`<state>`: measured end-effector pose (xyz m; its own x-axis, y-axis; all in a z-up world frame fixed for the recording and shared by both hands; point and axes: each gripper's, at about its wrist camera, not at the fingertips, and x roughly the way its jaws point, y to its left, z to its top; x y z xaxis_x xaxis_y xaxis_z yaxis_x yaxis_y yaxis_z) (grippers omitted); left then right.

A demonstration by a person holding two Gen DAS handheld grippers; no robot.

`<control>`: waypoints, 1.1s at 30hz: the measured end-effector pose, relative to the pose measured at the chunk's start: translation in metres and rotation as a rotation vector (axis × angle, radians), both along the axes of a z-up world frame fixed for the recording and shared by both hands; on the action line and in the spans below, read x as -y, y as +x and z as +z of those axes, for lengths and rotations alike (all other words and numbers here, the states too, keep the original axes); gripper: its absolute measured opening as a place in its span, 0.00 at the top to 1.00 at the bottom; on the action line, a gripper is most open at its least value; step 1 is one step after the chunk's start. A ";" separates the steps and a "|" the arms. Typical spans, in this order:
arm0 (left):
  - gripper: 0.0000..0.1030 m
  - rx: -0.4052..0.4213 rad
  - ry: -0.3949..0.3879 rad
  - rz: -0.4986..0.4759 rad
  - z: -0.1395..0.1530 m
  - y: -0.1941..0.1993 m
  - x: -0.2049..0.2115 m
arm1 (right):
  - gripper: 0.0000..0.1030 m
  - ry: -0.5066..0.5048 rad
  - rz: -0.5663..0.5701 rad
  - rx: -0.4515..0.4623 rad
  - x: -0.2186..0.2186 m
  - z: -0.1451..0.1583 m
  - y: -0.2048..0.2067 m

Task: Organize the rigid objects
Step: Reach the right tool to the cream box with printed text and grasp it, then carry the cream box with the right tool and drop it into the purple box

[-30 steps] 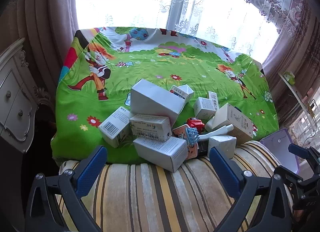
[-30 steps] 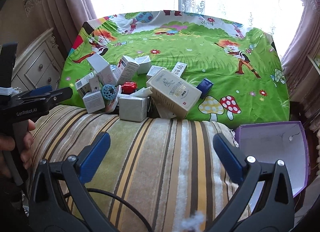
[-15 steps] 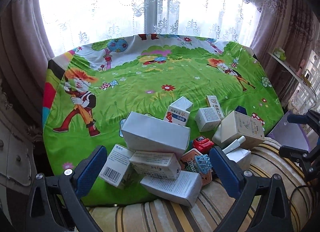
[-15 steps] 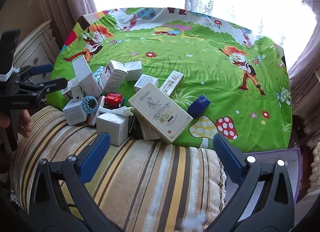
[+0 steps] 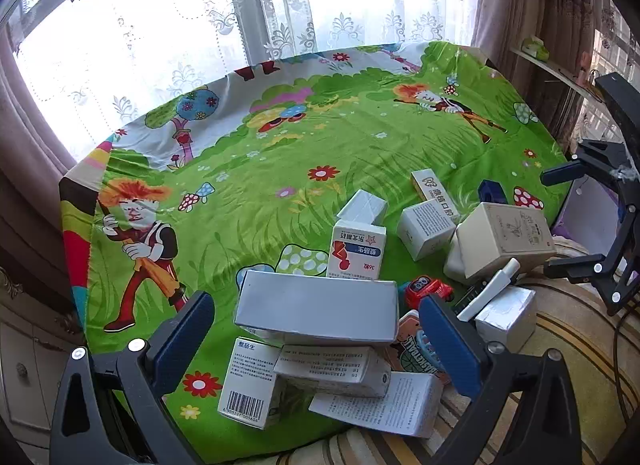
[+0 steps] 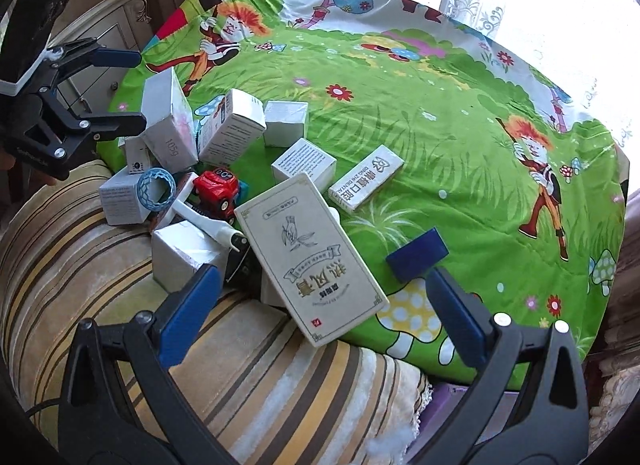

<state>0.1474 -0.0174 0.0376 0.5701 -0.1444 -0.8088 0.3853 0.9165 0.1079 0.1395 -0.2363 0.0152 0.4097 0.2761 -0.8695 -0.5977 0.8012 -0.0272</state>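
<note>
Both grippers have advanced from the striped cushion toward the boxes since a second ago. Left gripper released, jaws spread either side of a grey box topping the stack. Right gripper released, holding nothing, jaws flanking the cream box, which leans off the pile. A blue block lies just beside its right finger. Red toy car and white tube are wedged among the boxes. Green cartoon cloth covers the table; lace curtain hangs behind.
</note>
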 end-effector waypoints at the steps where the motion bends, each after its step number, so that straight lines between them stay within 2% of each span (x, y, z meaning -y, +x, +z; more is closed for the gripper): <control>1: 0.00 -0.009 0.007 -0.002 -0.002 0.002 0.000 | 0.00 -0.009 0.008 0.007 -0.002 -0.002 0.001; 13: 0.00 -0.079 0.018 -0.028 -0.025 0.012 -0.001 | 0.02 -0.018 0.031 -0.030 -0.006 -0.017 0.020; 14: 0.00 -0.078 0.020 -0.035 -0.026 0.012 0.000 | 0.04 -0.017 0.034 -0.035 -0.006 -0.018 0.020; 16: 0.01 -0.078 0.030 -0.043 -0.028 0.011 0.001 | 0.16 -0.015 0.045 -0.053 -0.008 -0.021 0.019; 17: 0.08 -0.083 0.031 -0.047 -0.029 0.011 0.002 | 0.18 -0.015 0.048 -0.060 -0.008 -0.022 0.018; 19: 0.11 -0.084 0.029 -0.050 -0.029 0.011 0.002 | 0.35 -0.014 0.048 -0.072 -0.009 -0.024 0.018; 21: 0.11 -0.079 0.027 -0.047 -0.028 0.010 0.002 | 0.44 -0.010 0.038 -0.063 -0.007 -0.023 0.016; 26: 0.11 -0.055 0.012 -0.023 -0.020 0.009 -0.001 | 0.45 0.027 0.020 -0.036 -0.002 -0.013 0.012; 33: 0.11 0.004 -0.066 0.049 0.003 0.006 -0.009 | 0.46 0.093 -0.048 0.011 0.014 0.005 0.007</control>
<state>0.1533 -0.0089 0.0403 0.5810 -0.1694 -0.7961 0.3398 0.9393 0.0481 0.1461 -0.2501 0.0197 0.4340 0.3349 -0.8364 -0.5589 0.8282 0.0416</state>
